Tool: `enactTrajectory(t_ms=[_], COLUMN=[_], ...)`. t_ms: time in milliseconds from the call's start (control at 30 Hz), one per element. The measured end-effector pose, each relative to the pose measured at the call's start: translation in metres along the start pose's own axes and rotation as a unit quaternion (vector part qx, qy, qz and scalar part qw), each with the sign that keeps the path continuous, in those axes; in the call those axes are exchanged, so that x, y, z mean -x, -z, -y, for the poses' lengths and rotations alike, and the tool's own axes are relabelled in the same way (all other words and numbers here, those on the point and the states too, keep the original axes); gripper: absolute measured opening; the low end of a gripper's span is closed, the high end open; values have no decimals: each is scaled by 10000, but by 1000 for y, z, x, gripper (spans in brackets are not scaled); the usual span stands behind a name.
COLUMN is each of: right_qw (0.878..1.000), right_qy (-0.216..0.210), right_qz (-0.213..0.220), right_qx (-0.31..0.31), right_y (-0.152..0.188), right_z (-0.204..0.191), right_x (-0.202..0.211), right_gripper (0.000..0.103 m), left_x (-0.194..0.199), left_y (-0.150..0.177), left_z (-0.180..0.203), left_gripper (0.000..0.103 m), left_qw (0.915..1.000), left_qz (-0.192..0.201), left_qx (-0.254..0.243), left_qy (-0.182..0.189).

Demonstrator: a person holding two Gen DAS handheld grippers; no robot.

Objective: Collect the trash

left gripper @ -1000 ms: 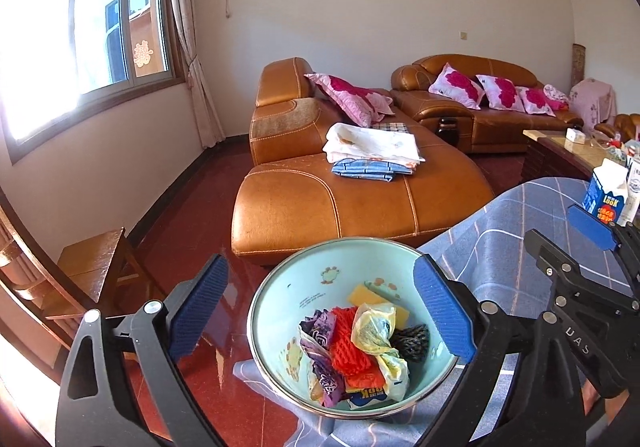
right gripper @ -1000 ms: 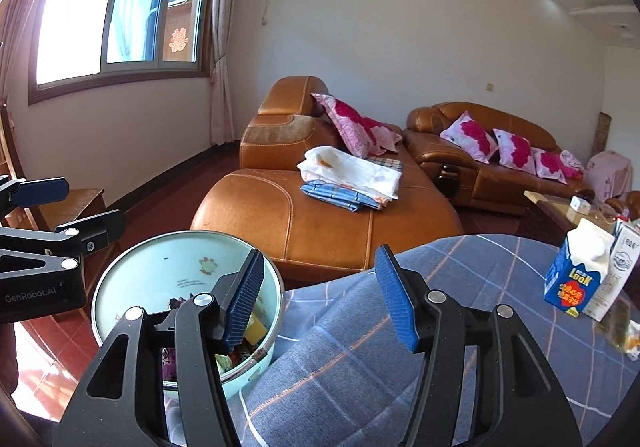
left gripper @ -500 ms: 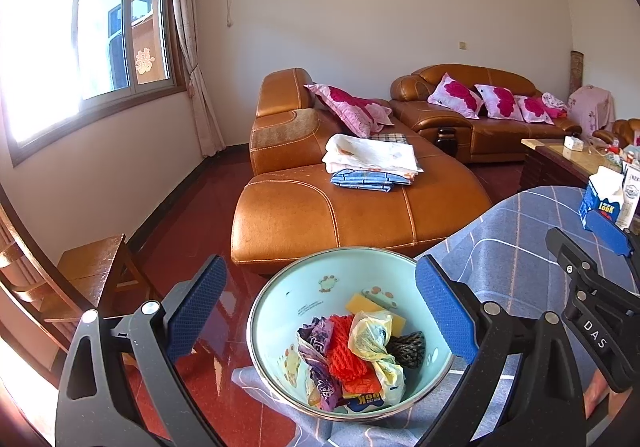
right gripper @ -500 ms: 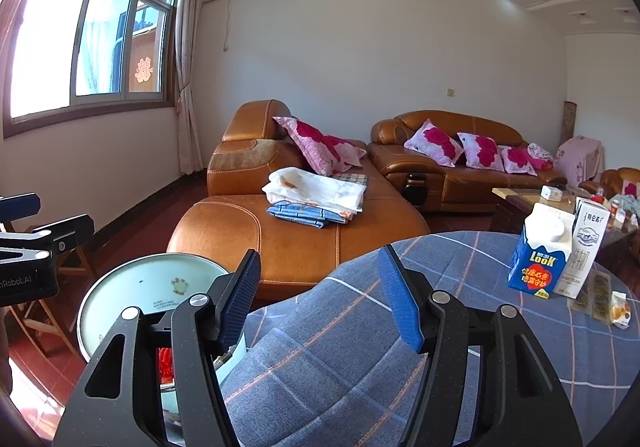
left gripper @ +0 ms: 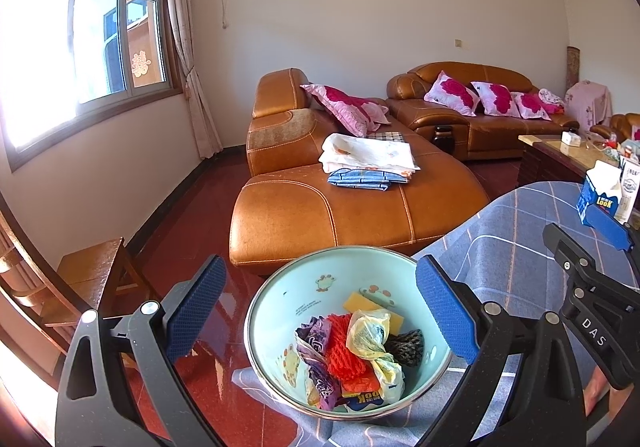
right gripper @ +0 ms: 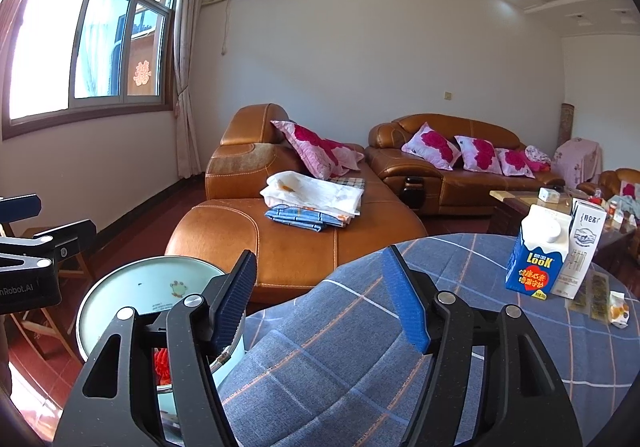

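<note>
Nearest, left hand-held gripper [left gripper: 320, 311]: jaws apart, straddling the pale green bowl [left gripper: 280, 295] without touching it. Bowl sits at the worktop [right gripper: 360, 367] edge on the blue checked cloth, holding trash [left gripper: 352, 359]: wrappers, red netting, yellow sponge. Right hand-held gripper [right gripper: 320, 295]: jaws opening, nothing between them. Farther along the worktop, two cartons [right gripper: 548, 259] with small wrappers [right gripper: 600, 299] beside them. Beyond, brown leather sofa [right gripper: 280, 239].

Left gripper [left gripper: 320, 311] jaws wide apart, right gripper [right gripper: 320, 299] jaws opening, empty

open left tool [left gripper: 320, 307] frames trash-filled basin [left gripper: 280, 299].
</note>
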State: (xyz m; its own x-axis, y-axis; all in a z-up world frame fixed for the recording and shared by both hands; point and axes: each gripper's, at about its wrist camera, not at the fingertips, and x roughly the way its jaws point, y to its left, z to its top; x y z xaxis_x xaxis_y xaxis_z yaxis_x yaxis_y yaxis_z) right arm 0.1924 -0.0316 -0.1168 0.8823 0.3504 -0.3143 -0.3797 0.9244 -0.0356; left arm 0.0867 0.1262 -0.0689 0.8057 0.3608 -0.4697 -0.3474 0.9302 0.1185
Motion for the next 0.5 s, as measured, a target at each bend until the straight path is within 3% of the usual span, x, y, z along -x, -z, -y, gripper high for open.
enactTrajectory(t_ms=[500], right_qw=[10000], right_qy=[3], right_qz=[-5], right_qx=[-10], right_y=[1], right_z=[1], right_x=[0], right_gripper=[68], left_x=[-3], left_y=[1], left_z=[3], left_gripper=[94], left_qw=[10000], left_qz=[-58], left_qx=[-74], left_qy=[8])
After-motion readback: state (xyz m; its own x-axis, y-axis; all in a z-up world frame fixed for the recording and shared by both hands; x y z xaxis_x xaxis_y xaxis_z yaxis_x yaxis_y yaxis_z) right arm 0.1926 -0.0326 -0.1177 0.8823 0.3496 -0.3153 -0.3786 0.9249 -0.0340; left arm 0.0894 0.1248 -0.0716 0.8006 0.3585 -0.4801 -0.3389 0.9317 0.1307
